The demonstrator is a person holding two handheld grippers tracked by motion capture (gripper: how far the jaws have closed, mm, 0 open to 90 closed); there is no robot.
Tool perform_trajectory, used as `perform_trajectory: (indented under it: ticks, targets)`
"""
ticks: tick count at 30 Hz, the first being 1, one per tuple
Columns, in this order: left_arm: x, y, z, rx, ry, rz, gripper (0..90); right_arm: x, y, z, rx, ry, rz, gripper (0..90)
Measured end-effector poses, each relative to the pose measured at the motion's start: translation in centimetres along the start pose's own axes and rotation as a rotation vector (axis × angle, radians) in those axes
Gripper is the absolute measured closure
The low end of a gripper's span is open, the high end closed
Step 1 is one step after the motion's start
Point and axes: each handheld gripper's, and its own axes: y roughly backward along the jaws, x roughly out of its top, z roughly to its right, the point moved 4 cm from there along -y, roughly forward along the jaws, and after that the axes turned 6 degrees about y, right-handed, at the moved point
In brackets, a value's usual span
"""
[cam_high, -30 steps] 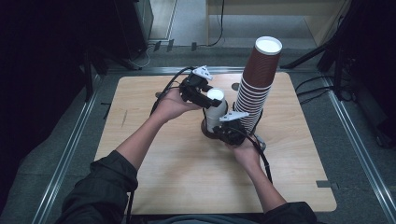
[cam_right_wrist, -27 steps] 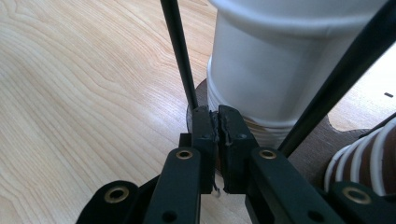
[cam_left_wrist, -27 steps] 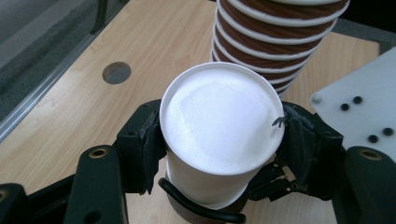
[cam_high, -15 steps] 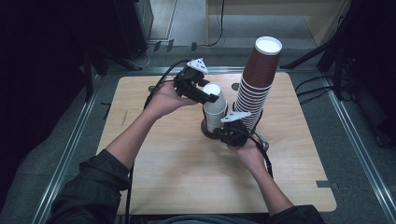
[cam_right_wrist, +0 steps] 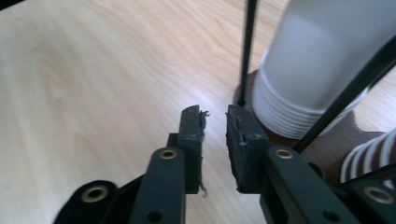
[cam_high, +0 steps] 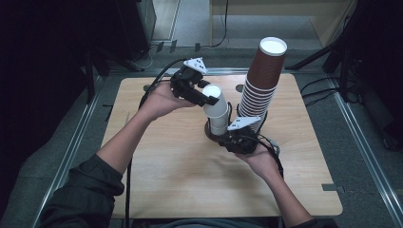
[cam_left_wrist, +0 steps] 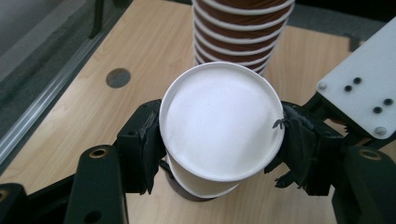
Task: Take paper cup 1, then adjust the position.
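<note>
A white paper cup (cam_high: 212,94) (cam_left_wrist: 222,121) is the tilted top of a short white cup stack (cam_high: 219,122) (cam_right_wrist: 322,70). That stack stands in a black wire holder (cam_right_wrist: 248,46) on a brown base. My left gripper (cam_high: 207,96) (cam_left_wrist: 219,148) is shut on the top cup's rim, one jaw on each side. A tall brown cup stack (cam_high: 260,80) (cam_left_wrist: 243,32) rises just right of it. My right gripper (cam_high: 227,139) (cam_right_wrist: 215,116) sits low at the holder's base, jaws almost together with nothing between them.
The wooden table (cam_high: 166,180) has bare room at left and front. A round dark hole (cam_left_wrist: 117,77) marks the board near its far left. Metal rails (cam_high: 71,152) run along both sides, and cables trail at the back.
My left gripper, still on the top white cup, has shifted slightly left and away, tilting the cup. The right gripper has stayed at the holder's base.
</note>
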Motion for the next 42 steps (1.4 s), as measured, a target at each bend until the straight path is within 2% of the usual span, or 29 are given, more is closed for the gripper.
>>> perform_trajectory:
  ticks: [1, 5, 8, 12, 13, 16, 21, 28, 36, 38, 42]
  targets:
    - [-0.1, 0.2, 0.1, 0.003, 0.001, 0.005, 35.1, 0.0, 0.3, -0.2, 0.022, 0.014, 0.006, 72.8]
    - [-0.6, 0.8, 0.5, -0.003, -0.005, 0.003, 35.1, -0.1, 1.0, -0.9, 0.056, 0.053, 0.010, 67.0]
    - [-1.1, 1.2, 0.7, -0.002, -0.009, -0.001, 35.0, -0.2, 1.4, -1.5, 0.100, 0.045, 0.012, 63.3]
    - [-1.8, 1.7, 0.9, -0.012, 0.000, -0.001, 35.0, -0.2, 1.6, -1.9, 0.134, 0.046, 0.012, 59.4]
    - [-2.1, 1.9, 1.0, -0.016, 0.007, 0.002, 35.1, -0.2, 1.7, -2.1, 0.154, 0.043, 0.024, 54.7]
    - [-2.8, 2.0, 1.1, -0.020, 0.017, 0.008, 35.1, -0.3, 1.9, -2.3, 0.195, 0.033, 0.028, 52.3]
    - [-3.9, 2.0, 1.5, -0.031, 0.021, 0.009, 35.1, -0.5, 2.0, -2.1, 0.203, 0.044, 0.044, 45.7]
    - [-5.6, 1.9, 2.3, -0.042, 0.013, 0.007, 35.0, -0.6, 2.2, -2.2, 0.211, 0.088, 0.055, 38.6]
    - [-7.5, 1.6, 3.0, -0.044, 0.004, 0.001, 35.0, -0.4, 2.4, -2.1, 0.220, 0.084, 0.074, 32.6]
    - [-8.5, 1.3, 3.3, -0.050, 0.002, -0.007, 35.1, -0.4, 2.4, -2.1, 0.225, 0.087, 0.086, 30.9]
    - [-9.3, 1.0, 3.6, -0.065, 0.001, -0.015, 35.1, -0.3, 2.3, -2.2, 0.229, 0.088, 0.093, 28.9]
